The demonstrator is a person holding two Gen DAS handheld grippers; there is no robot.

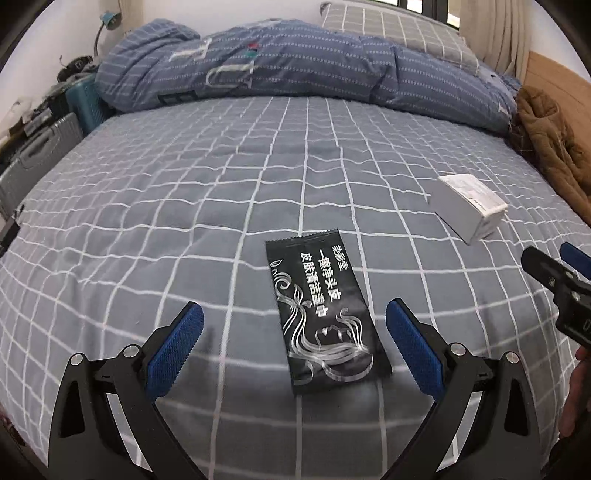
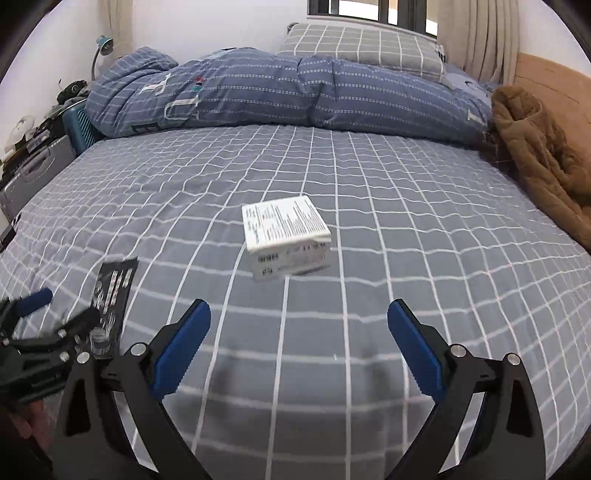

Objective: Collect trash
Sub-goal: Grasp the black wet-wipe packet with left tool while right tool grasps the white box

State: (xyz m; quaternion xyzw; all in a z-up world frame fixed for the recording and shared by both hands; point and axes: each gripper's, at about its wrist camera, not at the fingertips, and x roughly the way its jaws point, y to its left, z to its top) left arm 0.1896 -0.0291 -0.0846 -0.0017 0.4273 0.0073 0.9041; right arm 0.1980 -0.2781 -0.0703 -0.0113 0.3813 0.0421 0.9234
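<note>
Left wrist view: the left gripper (image 1: 294, 345) stands wide apart, gripping nothing; a flat black foil sachet with silver lettering (image 1: 320, 314) lies on the grey checked bedsheet (image 1: 147, 221) between its blue-padded fingers (image 1: 177, 350).

Right wrist view: the right gripper (image 2: 299, 349) is likewise spread and empty; a small white printed cardboard box (image 2: 288, 236) rests on the sheet ahead of its fingertips, apart.

A bed (image 2: 332, 177) in grey checked sheet fills the room. Far across it lie a blue duvet (image 2: 280, 96) and pillow (image 2: 362, 44); window (image 2: 369, 9) and curtain (image 2: 484, 40) behind, suitcases (image 1: 44, 155) left, brown coat (image 2: 535, 155) right.
</note>
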